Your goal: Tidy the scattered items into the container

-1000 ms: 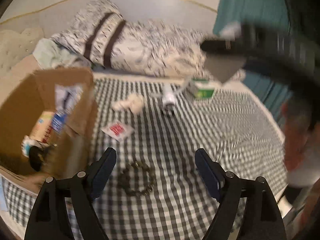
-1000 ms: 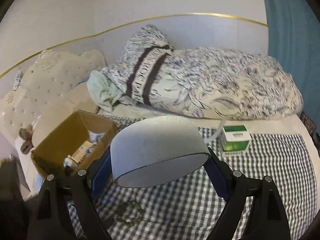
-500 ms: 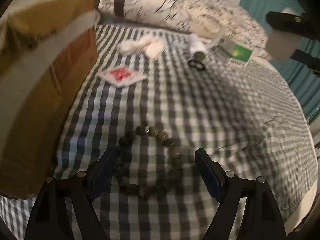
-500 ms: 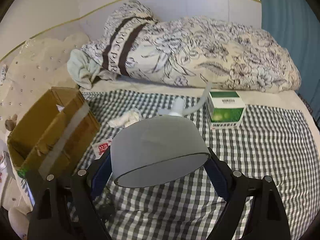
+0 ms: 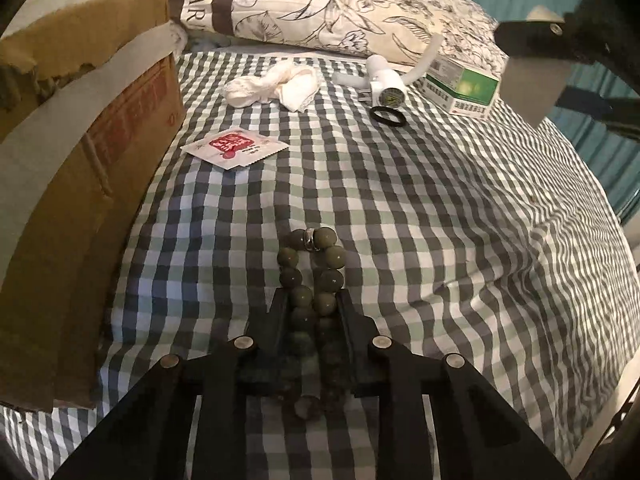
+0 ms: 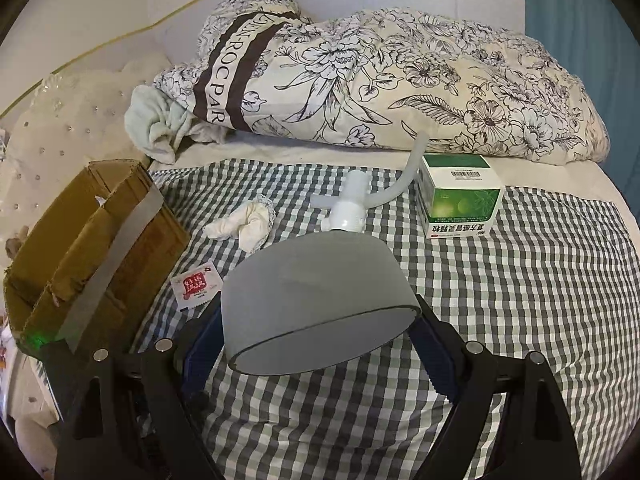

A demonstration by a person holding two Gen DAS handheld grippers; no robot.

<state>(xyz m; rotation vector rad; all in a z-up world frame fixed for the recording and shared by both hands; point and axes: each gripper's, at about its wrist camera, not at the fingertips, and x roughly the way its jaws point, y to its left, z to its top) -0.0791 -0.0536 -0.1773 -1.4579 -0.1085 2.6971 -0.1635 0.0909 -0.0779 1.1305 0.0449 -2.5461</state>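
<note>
On the checked bedsheet [image 5: 400,184], directly ahead of my left gripper [image 5: 310,300], lies the bead bracelet [image 5: 316,264]. My jaws have just been closing, and the frames show them pressed on its near beads, squeezing the loop narrow so its long axis runs straight away from me. The cardboard box [image 5: 80,152] stands close on my left, its open top above the sheet, so I judge the coming move a lift and a swing leftward over its rim. My left hand is the nearer to both bracelet and box.

My right gripper [image 6: 316,316] is clamped wide on one grey bowl [image 6: 316,288], held above the sheet.

Count of loose items: one bracelet, one red sachet [image 5: 236,147], one white cloth bundle [image 5: 276,85], one white plug with hose [image 5: 386,80], one black ring [image 5: 387,116], one green carton [image 5: 462,86].
</note>
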